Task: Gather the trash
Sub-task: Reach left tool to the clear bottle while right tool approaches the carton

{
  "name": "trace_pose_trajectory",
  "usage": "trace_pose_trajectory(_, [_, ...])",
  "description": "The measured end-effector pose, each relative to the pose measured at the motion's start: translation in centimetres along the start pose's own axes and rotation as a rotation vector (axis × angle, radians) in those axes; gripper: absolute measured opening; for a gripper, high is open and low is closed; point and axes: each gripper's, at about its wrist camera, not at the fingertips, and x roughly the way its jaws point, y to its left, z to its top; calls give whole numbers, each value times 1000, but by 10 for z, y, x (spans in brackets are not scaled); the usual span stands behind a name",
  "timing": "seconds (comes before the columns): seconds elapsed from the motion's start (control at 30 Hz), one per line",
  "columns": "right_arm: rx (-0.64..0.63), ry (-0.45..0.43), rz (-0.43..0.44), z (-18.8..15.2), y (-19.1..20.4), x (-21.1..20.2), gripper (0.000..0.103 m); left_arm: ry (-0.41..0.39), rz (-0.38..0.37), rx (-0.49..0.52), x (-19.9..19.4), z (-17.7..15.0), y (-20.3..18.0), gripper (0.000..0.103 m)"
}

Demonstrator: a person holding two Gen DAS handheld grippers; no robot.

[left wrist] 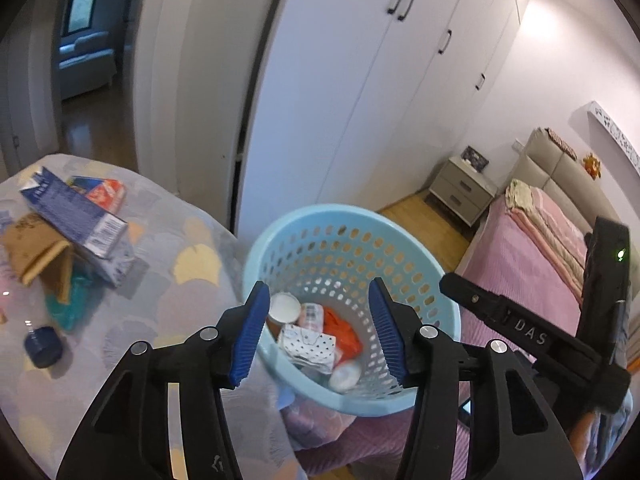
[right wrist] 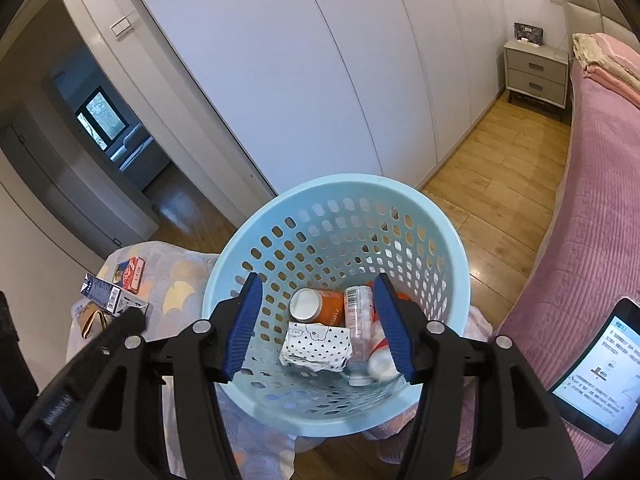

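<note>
A light blue perforated basket point(left wrist: 304, 228) point(right wrist: 256, 236) holds trash: an orange bottle point(right wrist: 320, 305), a clear bottle point(right wrist: 358, 328) and a white heart-patterned packet point(right wrist: 316, 344). My left gripper point(left wrist: 316, 334) is open and empty over the basket's near rim. My right gripper point(right wrist: 318, 328) is open and empty above the basket's inside; it also shows in the left wrist view point(left wrist: 520, 328). On the patterned cloth point(left wrist: 180, 280) left of the basket lie a blue carton point(left wrist: 76, 220), a red-blue box point(left wrist: 102, 192), brown cardboard point(left wrist: 36, 252), a teal wrapper point(left wrist: 68, 308) and a dark blue cap point(left wrist: 43, 346).
White wardrobe doors point(right wrist: 320, 80) stand behind the basket. A pink bed point(right wrist: 592, 220) lies to the right with a phone point(right wrist: 596, 372) on it. A grey nightstand point(right wrist: 536, 74) stands at the far wall. A doorway point(right wrist: 112, 132) opens at the left.
</note>
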Motion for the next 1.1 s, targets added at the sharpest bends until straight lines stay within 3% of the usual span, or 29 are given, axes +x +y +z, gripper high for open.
trace_pose_trajectory(0.3, [-74,-14,61,-4,36,-9,54,-96,69,-54,-47,3,28,50])
trace_pose_trajectory(0.6, [-210,-15,137,-11,103,-6,54,-169,223,-172,-92,3,103,50])
trace_pose_trajectory(0.87, [-365,-34,209,-17,171,12,54,-147,310,-314,-102,2,177,50])
trace_pose_trajectory(1.1, [-490,-34,238,-20,222,45,54,-85,347,-364,-76,-1,206,50])
